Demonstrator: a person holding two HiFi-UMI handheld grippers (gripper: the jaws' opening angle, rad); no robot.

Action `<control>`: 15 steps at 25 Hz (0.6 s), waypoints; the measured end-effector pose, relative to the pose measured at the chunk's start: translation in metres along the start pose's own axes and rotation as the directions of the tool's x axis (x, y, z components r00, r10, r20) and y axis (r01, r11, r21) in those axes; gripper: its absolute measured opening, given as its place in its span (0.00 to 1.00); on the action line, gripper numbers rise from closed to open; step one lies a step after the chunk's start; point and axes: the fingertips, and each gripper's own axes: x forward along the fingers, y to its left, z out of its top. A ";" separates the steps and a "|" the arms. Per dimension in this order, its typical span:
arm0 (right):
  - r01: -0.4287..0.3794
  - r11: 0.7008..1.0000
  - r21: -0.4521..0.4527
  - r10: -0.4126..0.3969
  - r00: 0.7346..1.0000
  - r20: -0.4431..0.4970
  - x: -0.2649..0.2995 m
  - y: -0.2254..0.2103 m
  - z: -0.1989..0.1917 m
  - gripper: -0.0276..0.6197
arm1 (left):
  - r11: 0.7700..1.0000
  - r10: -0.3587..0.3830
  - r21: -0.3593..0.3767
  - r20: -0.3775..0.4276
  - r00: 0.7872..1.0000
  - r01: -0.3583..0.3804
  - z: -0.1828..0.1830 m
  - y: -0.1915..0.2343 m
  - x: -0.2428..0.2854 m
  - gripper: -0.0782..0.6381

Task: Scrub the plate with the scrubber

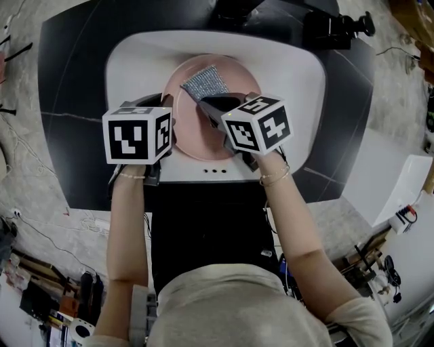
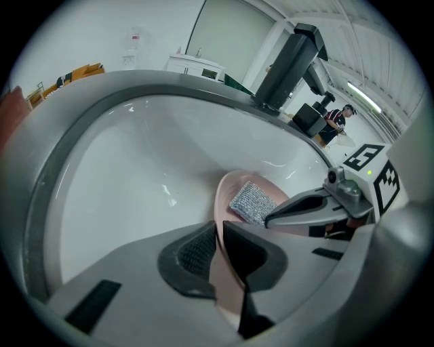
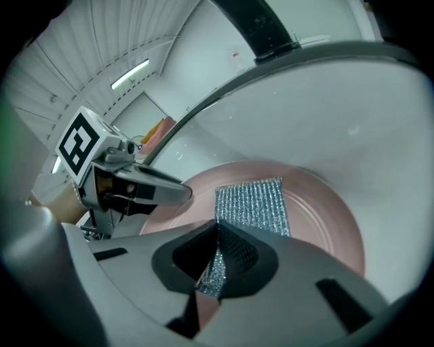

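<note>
A dark counter [image 1: 68,74] is seen at the left, and a white sink [image 1: 135,61] is set into it. At the near left of the basin the left gripper [image 1: 167,126] is held low. Its jaws are closed on the near left rim of the plate [image 1: 203,142] – in the left gripper view [image 2: 218,247] the pink edge is seen pinched between the two ribbed pads [image 2: 196,249], with the plate [image 2: 229,191] tilted up on that side against the white wall of the sink [image 2: 135,169].

The plate is pink and round and is placed in the middle of the basin, below the black faucet [image 1: 237,10]. On its upper face a silvery mesh scrubber [image 1: 205,83] is laid flat, its far end spread towards the far rim. In the right gripper view the scrubber [image 3: 251,203] is seen as a glittering strip lying across the plate [image 3: 325,217].

To the right of it the right gripper [image 1: 207,106] is angled in over the plate from the near right. Its jaws [image 3: 218,261] are shut on the near end of the scrubber – the mesh is gathered and clamped between the pads [image 3: 237,251], while the rest is pressed onto the pink surface. The two grippers are close together but apart; the tip of the left one [image 3: 182,193] is seen just beside the scrubber's left edge. Further right, the sink's white wall [image 3: 325,115] is seen curving up behind the plate.
</note>
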 end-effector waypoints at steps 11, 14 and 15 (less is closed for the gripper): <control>0.042 0.998 0.049 -0.041 0.999 -0.018 -0.012 -0.029 -0.007 0.08 | 1.000 -0.001 -0.003 -0.017 1.000 0.001 -0.002 0.000 0.005 0.17; 0.044 0.997 0.058 -0.042 0.998 -0.037 -0.016 -0.031 -0.015 0.08 | 1.000 -0.003 -0.012 -0.024 1.000 0.003 -0.006 0.001 0.007 0.17; 0.047 0.997 0.060 -0.044 0.998 -0.042 -0.018 -0.031 -0.017 0.08 | 1.000 0.000 -0.017 -0.030 1.000 -0.001 -0.007 0.001 0.007 0.17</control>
